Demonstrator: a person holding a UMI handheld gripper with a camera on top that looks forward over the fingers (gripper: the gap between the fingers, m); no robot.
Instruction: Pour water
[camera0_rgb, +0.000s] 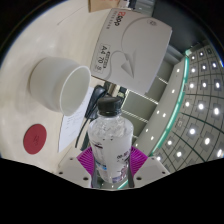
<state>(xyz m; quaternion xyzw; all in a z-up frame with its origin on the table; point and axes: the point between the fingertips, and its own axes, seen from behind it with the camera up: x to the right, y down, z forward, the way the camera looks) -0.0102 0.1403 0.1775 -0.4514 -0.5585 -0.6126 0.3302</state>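
A clear plastic water bottle (109, 140) with a black cap (109, 102) stands up between my fingers, and both purple pads (91, 158) press against its sides. My gripper (110, 165) is shut on the bottle's lower body. A white paper cup (58, 83) lies tilted on the pale table beyond and to the left of the bottle, its open mouth facing the bottle. The bottle's cap points toward the space just right of the cup.
A white pack of A4 paper (135, 45) lies beyond the bottle. A red round disc (36, 138) sits on the table (25, 100) left of the fingers. To the right, the table's edge gives way to a dark perforated surface (195, 110).
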